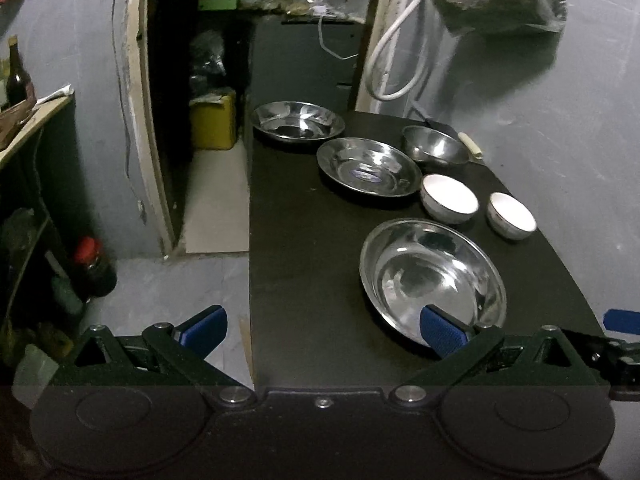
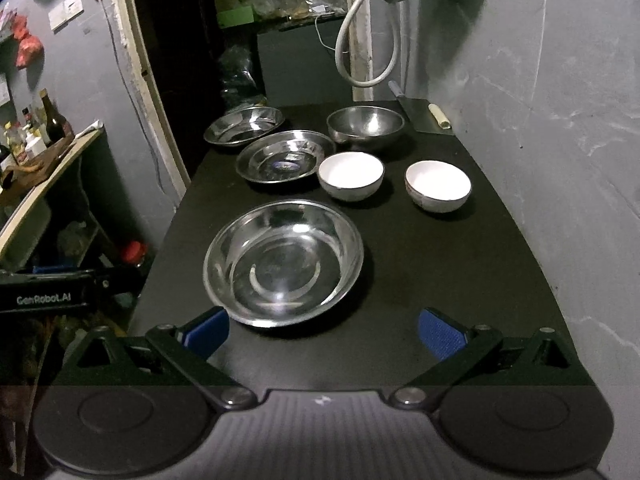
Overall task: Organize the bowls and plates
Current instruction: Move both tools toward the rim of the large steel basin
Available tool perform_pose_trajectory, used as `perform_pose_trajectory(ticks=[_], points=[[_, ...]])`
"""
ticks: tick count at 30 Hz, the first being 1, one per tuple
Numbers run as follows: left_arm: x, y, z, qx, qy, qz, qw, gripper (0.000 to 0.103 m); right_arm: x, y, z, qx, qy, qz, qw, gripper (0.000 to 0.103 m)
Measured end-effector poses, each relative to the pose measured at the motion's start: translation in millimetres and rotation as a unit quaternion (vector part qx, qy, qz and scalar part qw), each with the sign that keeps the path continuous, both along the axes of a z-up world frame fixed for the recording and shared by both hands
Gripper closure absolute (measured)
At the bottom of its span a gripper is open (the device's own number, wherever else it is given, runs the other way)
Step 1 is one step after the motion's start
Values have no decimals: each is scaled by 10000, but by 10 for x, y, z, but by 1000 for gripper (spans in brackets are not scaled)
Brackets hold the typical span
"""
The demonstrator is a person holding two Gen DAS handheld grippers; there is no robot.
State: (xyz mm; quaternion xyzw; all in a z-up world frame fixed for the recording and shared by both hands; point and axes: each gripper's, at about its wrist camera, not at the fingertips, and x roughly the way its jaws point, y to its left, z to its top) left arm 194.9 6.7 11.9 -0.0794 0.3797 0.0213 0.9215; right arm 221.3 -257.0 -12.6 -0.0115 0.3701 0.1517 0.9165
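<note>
Black tabletop (image 2: 440, 272) carries six vessels, none stacked, all upright

Steel plates, three:
- near plate (image 2: 283, 262), largest in view, near-left of centre; also in the left wrist view (image 1: 432, 280)
- middle plate (image 2: 285, 156) with a blue label at its bottom, further back
- far plate (image 2: 243, 125) at the far left corner of the tabletop, rim very close to the middle plate; contact cannot be told

Bowls, three:
- steel bowl (image 2: 366, 126) at the far side, right of the far plate
- left white bowl (image 2: 351, 175), just right of the middle plate
- right white bowl (image 2: 437, 185), apart from the left one, toward the wall

A cleaver (image 2: 428, 118) lies flat at the far right corner, beside the steel bowl

Left gripper (image 1: 322, 330): jaws spread wide, holding nothing. It sits at the near left edge of the tabletop; the left blue pad hangs over the floor and the right pad overlaps the near rim of the near plate in the picture, contact not clear

Right gripper (image 2: 323, 332): jaws spread wide, empty, over the near end of the tabletop just behind the near plate, no contact seen

Background: white hose (image 2: 360, 40) looped on the far wall, side shelf (image 2: 52, 168) with bottles at left
</note>
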Motion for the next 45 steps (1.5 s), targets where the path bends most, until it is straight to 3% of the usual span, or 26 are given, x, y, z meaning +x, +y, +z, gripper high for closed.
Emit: perform_pose_trajectory(ticks=[11,21,32,40,45], points=[[507,-56,-15,42,230,199,9995,1,398,-149,-59,255,139,-124,9995,0],[1044,331,117,788,230,188,9965,1,525,83,-97,769,-173,-274,9965,0],[2274,1064,-32,70,37,-217,9997,1,960,694,-98,828,-291,-502,9949,0],[3059,1471,-245,-205,-31,-204,9996,1,1851,1175,-105,884,-585,-135,9943,0],[3358,1619,-375,-518,13,-70,9986,6,2482,1430,-159,837,-595,52,9947,8]])
